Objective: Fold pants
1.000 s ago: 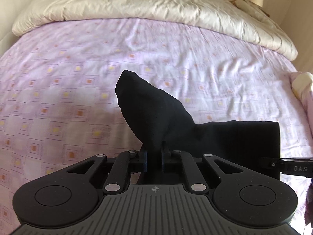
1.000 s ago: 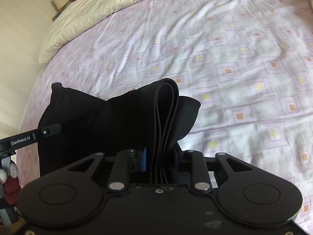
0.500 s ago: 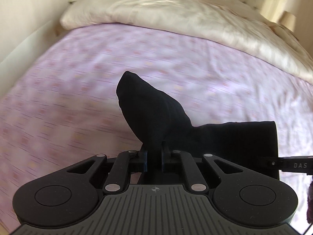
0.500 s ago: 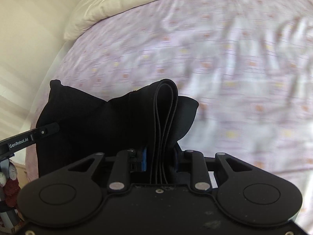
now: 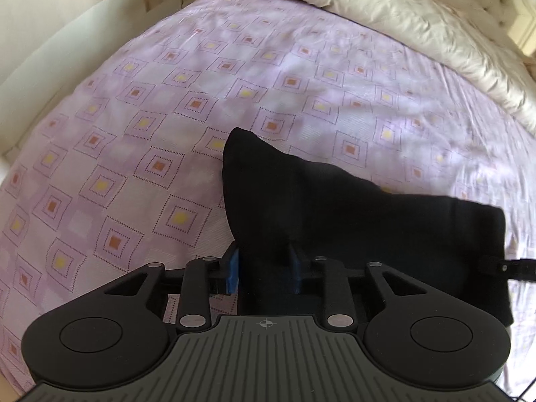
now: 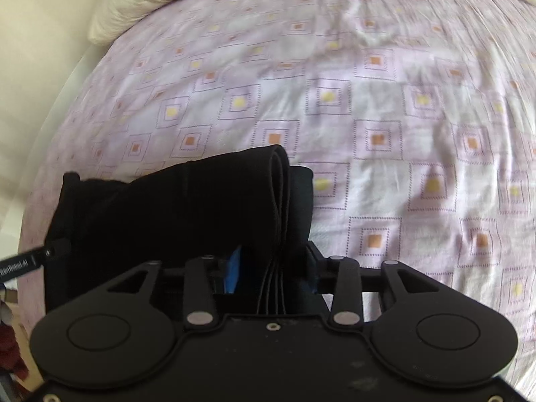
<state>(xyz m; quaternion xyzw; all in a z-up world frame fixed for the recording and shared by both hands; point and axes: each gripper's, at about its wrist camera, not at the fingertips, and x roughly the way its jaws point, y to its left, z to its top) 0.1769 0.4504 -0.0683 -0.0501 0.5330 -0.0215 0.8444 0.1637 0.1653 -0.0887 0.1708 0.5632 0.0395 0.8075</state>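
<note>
The black pants [image 5: 335,214], folded into a thick bundle, hang between my two grippers above the lilac bedsheet [image 5: 134,134] with its pattern of dotted squares. In the left wrist view, one pointed corner of the bundle rises ahead of my left gripper [image 5: 264,268]; its jaws have just been opening, the blue pad [image 5: 232,269] on one side now stands clear of the cloth, and the fabric lies loose in the gap between them. In the right wrist view, the stacked fold edges of the pants [image 6: 201,214] run as parallel bands through my right gripper [image 6: 273,268]; these jaws have also just been opening, a blue pad [image 6: 234,269] shows bare beside the layers, and the cloth sits between the jaws unpressed. A cream duvet [image 5: 385,10] is bunched at the far end of the bed, and a pale wall [image 6: 40,33] borders the sheet's edge.
</note>
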